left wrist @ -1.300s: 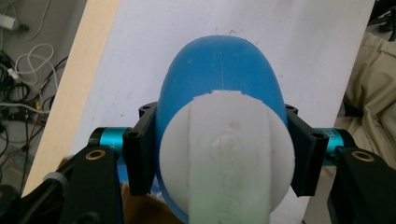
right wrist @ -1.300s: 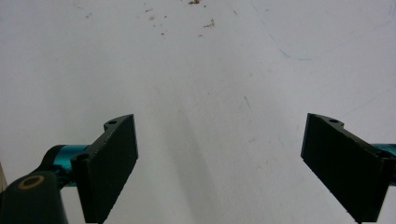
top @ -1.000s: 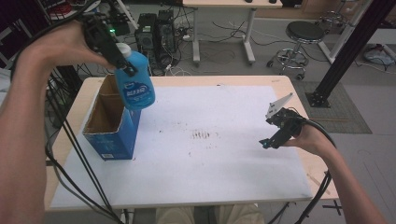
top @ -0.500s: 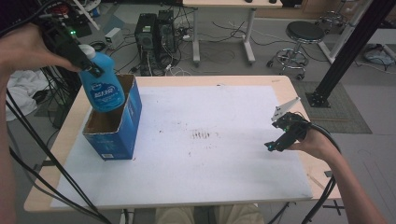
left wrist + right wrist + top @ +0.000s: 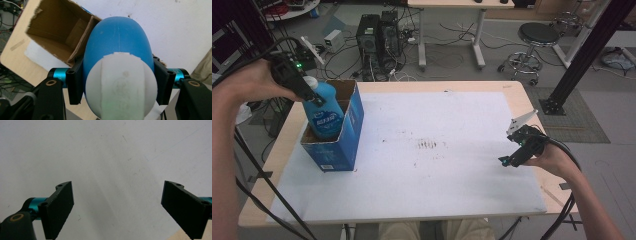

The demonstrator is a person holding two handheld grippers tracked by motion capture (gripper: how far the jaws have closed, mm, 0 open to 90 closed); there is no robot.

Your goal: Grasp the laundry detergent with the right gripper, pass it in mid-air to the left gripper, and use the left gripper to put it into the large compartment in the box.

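Observation:
A blue bottle [image 5: 326, 111] with a white cap stands partly inside an open blue cardboard box [image 5: 346, 136] at the table's left. My left gripper [image 5: 312, 94] is shut on the bottle near its top. In the left gripper view the bottle [image 5: 117, 47] is squeezed between both jaws, with the box's brown inside [image 5: 60, 30] beyond it. My right gripper [image 5: 512, 159] hovers open over the white table sheet [image 5: 437, 165] at the right, nothing between its jaws. In the right gripper view the gripper [image 5: 117, 205] has its jaws wide apart above bare white surface.
The table [image 5: 507, 87] has a wooden rim around the white sheet. Behind it on the floor are computer towers [image 5: 379, 35], cables, a second desk and a stool [image 5: 534, 37]. A black frame post [image 5: 582, 55] rises at the right.
My left gripper has carried the bottle from above the box, swung left, then lowered it into the box. The right gripper has drifted slightly down and toward me.

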